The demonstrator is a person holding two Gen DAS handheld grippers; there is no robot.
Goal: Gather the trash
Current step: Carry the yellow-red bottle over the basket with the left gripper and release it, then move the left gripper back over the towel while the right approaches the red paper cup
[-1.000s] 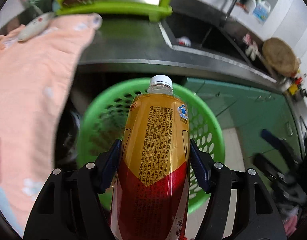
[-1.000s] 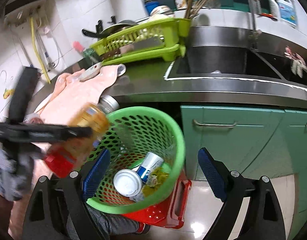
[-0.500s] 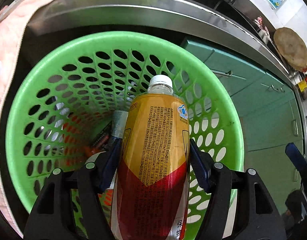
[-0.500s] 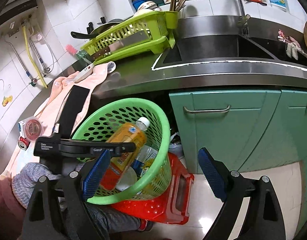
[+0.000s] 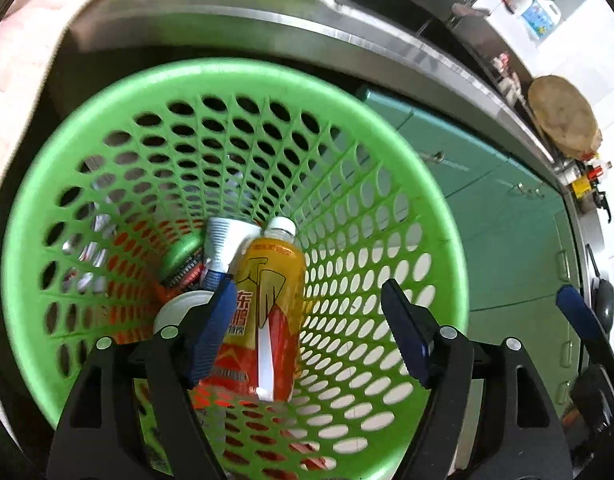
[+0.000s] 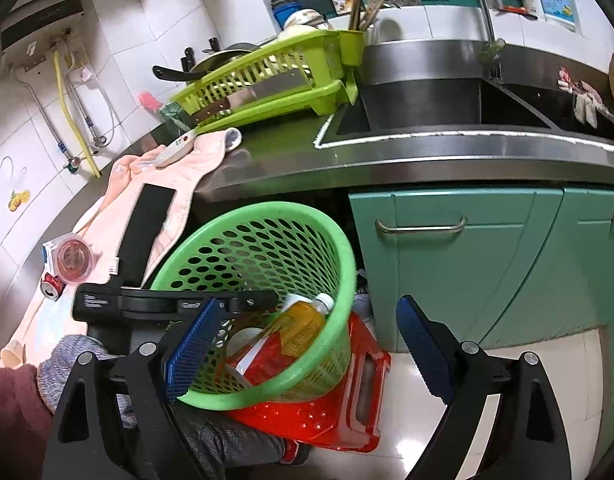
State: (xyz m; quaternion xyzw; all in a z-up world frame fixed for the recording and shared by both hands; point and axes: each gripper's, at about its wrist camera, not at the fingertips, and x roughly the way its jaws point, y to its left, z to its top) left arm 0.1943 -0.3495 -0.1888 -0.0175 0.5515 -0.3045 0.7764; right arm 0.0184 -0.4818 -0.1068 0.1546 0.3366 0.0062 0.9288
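Both grippers gape, empty — only the right view shows the red stool [image 6: 339, 412] under the basket [image 6: 303, 224].

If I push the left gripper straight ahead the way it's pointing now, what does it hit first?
Most likely the inner wall of the green basket; the open left gripper points down into it. The released yellow bottle lies just left of that line, though depth is hard to judge.

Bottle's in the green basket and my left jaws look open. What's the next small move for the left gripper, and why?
Probably lift the left gripper straight up out of the green basket. Its jaws stand open and the yellow drink bottle lies inside among the cans, apparently free of both pads. On the counter a red can beside the pink towel looks like the next trash.
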